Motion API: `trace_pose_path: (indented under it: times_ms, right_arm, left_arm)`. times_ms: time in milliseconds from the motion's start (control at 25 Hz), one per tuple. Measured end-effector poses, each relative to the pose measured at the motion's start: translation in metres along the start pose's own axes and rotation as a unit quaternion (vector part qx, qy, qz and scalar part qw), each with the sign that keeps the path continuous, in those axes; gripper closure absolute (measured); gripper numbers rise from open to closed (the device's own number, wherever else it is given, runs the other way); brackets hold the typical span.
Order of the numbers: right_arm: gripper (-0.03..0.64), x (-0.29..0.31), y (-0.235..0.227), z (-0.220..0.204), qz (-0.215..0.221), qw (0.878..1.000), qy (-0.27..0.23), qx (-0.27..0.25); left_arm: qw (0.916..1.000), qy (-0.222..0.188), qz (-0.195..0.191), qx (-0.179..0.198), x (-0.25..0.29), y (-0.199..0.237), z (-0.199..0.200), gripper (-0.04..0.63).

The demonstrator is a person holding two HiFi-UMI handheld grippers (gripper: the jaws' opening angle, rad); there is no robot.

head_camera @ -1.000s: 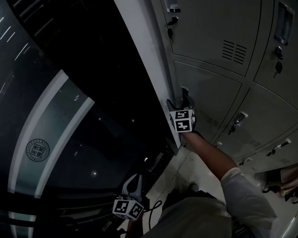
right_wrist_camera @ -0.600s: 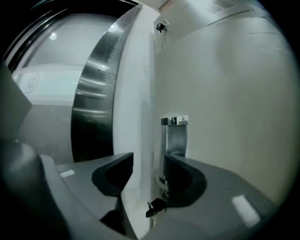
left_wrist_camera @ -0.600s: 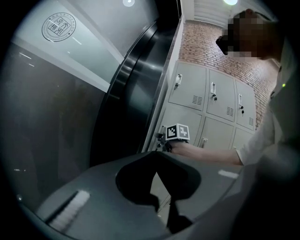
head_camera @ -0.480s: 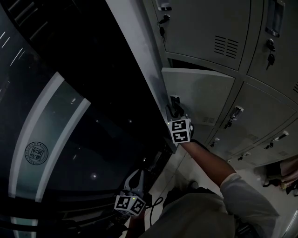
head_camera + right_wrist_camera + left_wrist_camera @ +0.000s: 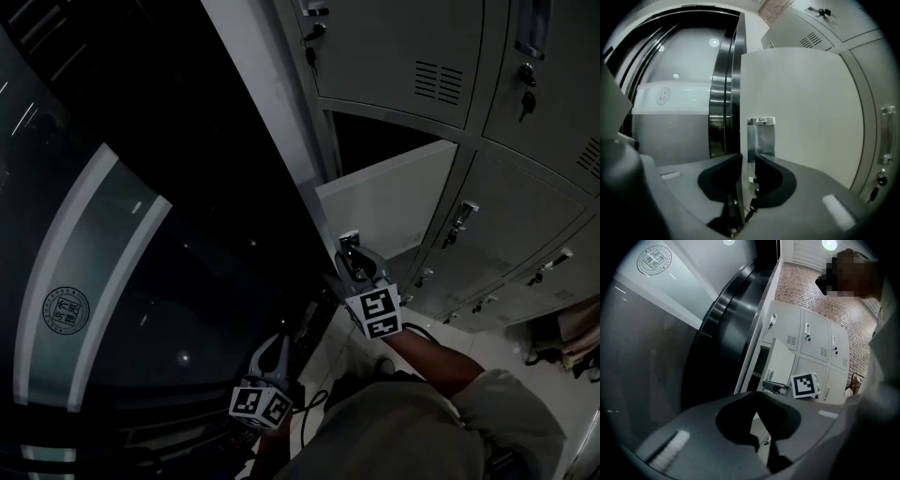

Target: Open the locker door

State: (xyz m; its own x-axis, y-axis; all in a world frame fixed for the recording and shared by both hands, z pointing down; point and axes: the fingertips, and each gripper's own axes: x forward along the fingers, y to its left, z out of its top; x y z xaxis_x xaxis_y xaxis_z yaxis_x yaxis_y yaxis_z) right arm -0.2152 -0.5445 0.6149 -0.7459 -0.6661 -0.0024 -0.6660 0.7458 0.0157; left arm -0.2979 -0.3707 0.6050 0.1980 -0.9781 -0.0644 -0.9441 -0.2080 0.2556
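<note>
Right tool [image 5: 747, 161], jaws closing on the locker door [image 5: 801, 108] handle [image 5: 761, 140]; left tool [image 5: 758, 406] pressed together, empty.

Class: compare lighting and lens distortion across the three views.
Head view: dim and murky, even the open locker door looks grey. Left gripper view: ceiling light glares, corners black. Right gripper view: brightest; fisheye bows the door's edges around the handle.
</note>
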Motion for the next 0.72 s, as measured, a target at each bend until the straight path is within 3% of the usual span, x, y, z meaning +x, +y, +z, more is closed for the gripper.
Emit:
trace_pose_path:
  times_ms: [160,240,400,600,720]
  right_arm:
    - [0.529,-0.041,0.005,0.005,0.028,0.999,-0.017,-0.010]
    - [0.557,-0.060,0.002,0.005,0.024,1.000,-0.018,-0.006]
    - [0.545,-0.091,-0.004,0.005,0.011,1.000,-0.023,-0.003]
    - [0.575,-0.128,-0.027,0.011,-0.030,0.999,-0.039,0.017]
    - [0.575,-0.147,-0.025,0.013,-0.030,0.999,-0.012,0.038]
  left_arm:
    - [0.9999,0.009,-0.003,-0.008,0.008,-0.004,-0.002,0.534]
    - [0.9999,0.009,-0.011,-0.007,0.014,-0.009,-0.004,0.534]
    - [0.9995,0.012,-0.028,-0.004,0.025,-0.022,-0.007,0.534]
    - [0.9990,0.014,-0.042,0.000,0.037,-0.034,-0.008,0.534]
    - [0.9985,0.020,-0.051,0.003,0.043,-0.039,-0.012,0.534]
